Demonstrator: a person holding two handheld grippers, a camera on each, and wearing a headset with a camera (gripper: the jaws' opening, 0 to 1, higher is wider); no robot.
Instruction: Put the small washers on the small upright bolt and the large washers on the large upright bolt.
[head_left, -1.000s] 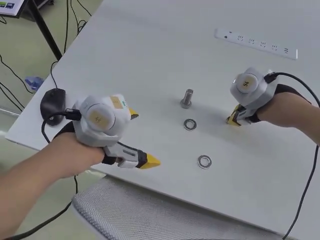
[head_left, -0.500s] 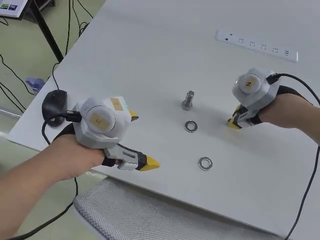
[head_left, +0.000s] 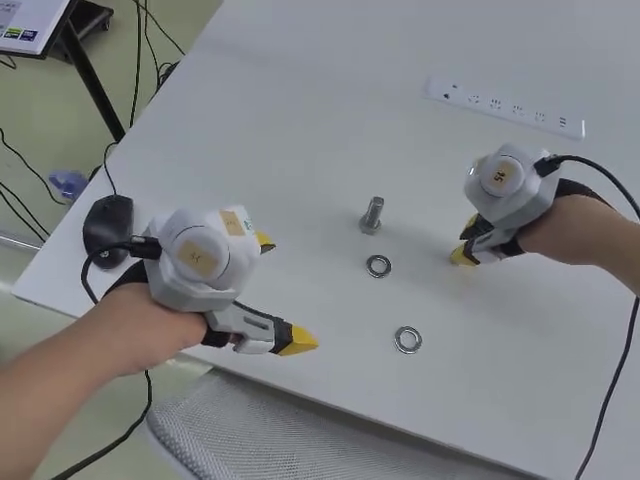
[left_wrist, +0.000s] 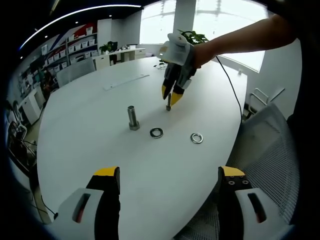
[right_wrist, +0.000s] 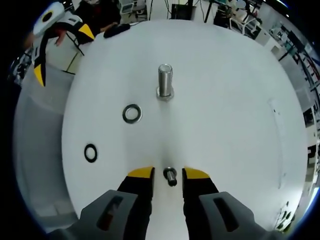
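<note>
A large upright bolt (head_left: 372, 215) (left_wrist: 132, 117) (right_wrist: 165, 80) stands mid-table. Two washers lie flat in front of it, one (head_left: 378, 266) (left_wrist: 156, 132) (right_wrist: 132, 113) close to it and one (head_left: 407, 340) (left_wrist: 196, 137) (right_wrist: 90, 152) nearer the table's front edge. The small upright bolt (right_wrist: 170, 176) (left_wrist: 169, 102) stands between the jaws of my right gripper (right_wrist: 169, 174) (head_left: 466, 243) (left_wrist: 171, 95), which are narrowly open and leave a gap on each side of it. My left gripper (left_wrist: 170, 175) (head_left: 282, 291) (right_wrist: 62, 52) hovers over the front left of the table, wide open and holding nothing.
The white table (head_left: 300, 130) carries a power strip (head_left: 505, 105) (left_wrist: 126, 81) at the far right. A black mouse (head_left: 106, 218) lies at the left edge. A grey mesh chair (head_left: 260, 440) stands against the front edge, and cables run over the floor to the left.
Only the head camera has shifted slightly. Both grippers, the bolts and the washers keep their places.
</note>
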